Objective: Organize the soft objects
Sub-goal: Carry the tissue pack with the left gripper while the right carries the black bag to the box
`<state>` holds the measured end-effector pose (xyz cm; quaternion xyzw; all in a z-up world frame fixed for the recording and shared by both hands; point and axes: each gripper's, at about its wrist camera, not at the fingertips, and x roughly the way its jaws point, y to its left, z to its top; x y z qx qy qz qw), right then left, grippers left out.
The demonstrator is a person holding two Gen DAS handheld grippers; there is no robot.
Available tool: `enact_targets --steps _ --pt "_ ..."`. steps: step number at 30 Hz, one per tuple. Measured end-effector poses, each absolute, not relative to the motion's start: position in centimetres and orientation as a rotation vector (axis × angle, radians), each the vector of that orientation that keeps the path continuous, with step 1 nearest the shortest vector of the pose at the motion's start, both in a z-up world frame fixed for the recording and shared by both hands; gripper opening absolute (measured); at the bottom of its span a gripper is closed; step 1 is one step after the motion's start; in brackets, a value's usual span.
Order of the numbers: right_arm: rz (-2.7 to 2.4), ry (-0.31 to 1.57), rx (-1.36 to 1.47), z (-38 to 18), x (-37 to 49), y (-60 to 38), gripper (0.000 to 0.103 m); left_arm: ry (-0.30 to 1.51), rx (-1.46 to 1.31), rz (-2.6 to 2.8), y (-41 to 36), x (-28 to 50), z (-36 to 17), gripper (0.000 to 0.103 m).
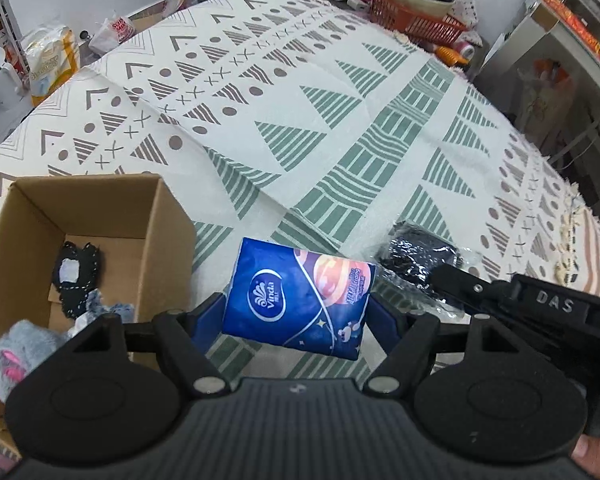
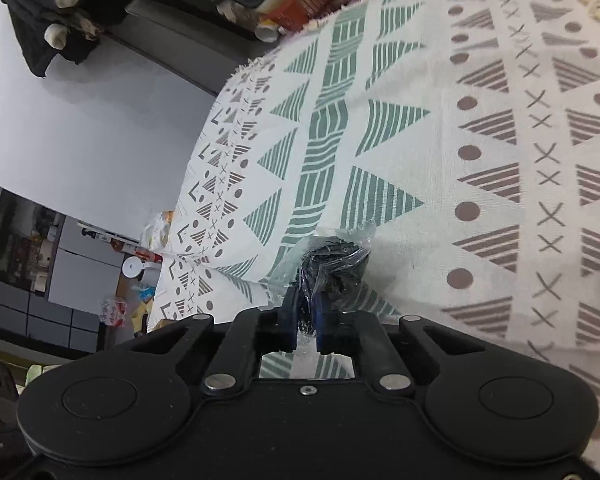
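Note:
My left gripper (image 1: 298, 316) is shut on a blue Vinda tissue pack (image 1: 298, 292) and holds it above the patterned cloth, just right of an open cardboard box (image 1: 100, 216). The box holds a black knitted item (image 1: 76, 276) and a grey plush toy (image 1: 20, 352) at its near edge. My right gripper (image 2: 307, 320) is shut on the clear wrap of a black item in a plastic bag (image 2: 335, 264), which lies on the cloth. The same bag (image 1: 415, 264) shows in the left wrist view, right of the tissue pack, with the right gripper body beside it.
The patterned cloth (image 1: 339, 120) covers the whole table. A red basket with a bowl (image 1: 419, 12) stands at the far edge. Bags and a white jug (image 1: 4, 76) crowd the far left. A shelf unit (image 1: 559, 60) stands to the right.

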<state>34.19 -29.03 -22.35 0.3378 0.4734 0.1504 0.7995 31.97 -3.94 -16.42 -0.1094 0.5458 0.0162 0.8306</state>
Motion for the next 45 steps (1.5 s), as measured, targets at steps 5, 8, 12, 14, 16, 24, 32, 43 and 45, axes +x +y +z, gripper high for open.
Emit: enact_targets --steps 5,8,12,14,16,24,32,43,45 --pt "0.309 0.976 0.706 -19.9 32.2 -28.8 0.008 1.126 -0.263 0.016 -3.2 30.5 -14.8 0.075" --pt "0.308 0.946 0.704 -18.6 31.2 -28.4 0.008 1.110 -0.275 0.003 -2.6 29.6 -14.0 0.075" --pt "0.314 0.916 0.689 -17.0 30.0 -27.5 0.008 1.091 -0.289 0.010 -1.6 28.6 -13.2 0.075" --pt "0.327 0.902 0.692 -16.4 29.5 -27.1 0.008 1.076 -0.299 0.007 -1.0 28.2 -12.6 0.075" --pt "0.350 0.888 0.725 -15.8 29.0 -26.8 0.008 1.060 -0.306 0.003 -0.4 27.7 -11.9 0.075" --pt "0.378 0.855 0.695 -13.7 27.7 -24.4 0.008 1.004 -0.347 0.006 2.5 26.3 -9.6 0.075" --pt "0.426 0.851 0.662 -12.6 27.1 -20.9 0.008 0.963 -0.384 0.028 6.3 25.6 -8.1 0.075" --pt "0.474 0.874 0.631 -12.2 27.3 -16.8 0.008 0.959 -0.426 0.080 11.0 25.1 -8.6 0.075" --pt "0.482 0.881 0.630 -12.3 27.4 -16.1 0.008 0.962 -0.437 0.090 11.8 25.1 -8.9 0.075"
